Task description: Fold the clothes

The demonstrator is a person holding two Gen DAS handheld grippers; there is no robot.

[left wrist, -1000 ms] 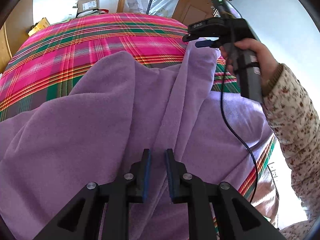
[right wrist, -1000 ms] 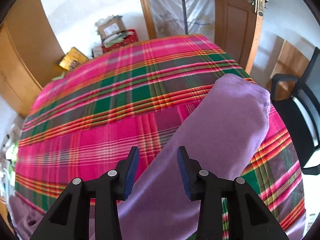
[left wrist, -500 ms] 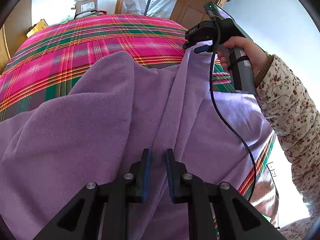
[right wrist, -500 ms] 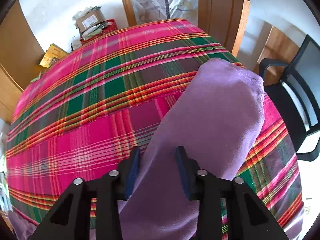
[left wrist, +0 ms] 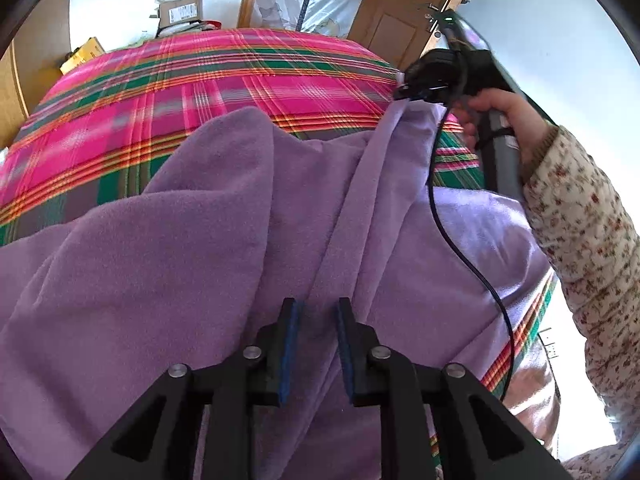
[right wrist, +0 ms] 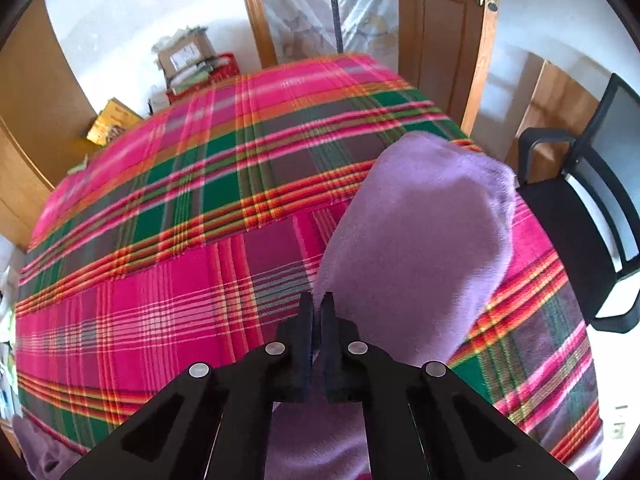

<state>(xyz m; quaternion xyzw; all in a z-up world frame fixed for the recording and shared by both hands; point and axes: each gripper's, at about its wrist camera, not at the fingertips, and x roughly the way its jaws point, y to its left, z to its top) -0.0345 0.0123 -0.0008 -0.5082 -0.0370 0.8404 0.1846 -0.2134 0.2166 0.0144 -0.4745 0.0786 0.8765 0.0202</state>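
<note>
A purple fleece garment lies rumpled on a pink and green plaid bed cover. My left gripper hovers over the garment's middle fold, its jaws a little apart with fleece between them. My right gripper is shut on the edge of a purple sleeve that stretches away to the right across the bed cover. In the left wrist view the right gripper pinches that sleeve's raised end at the bed's far right.
A black office chair stands right of the bed. A wooden door and a plastic-wrapped mattress stand behind it. Cardboard boxes and a yellow box sit on the floor at the far left.
My right gripper has closed from open onto the sleeve's edge. My left gripper has stayed over the middle fold with its jaws slightly wider.
</note>
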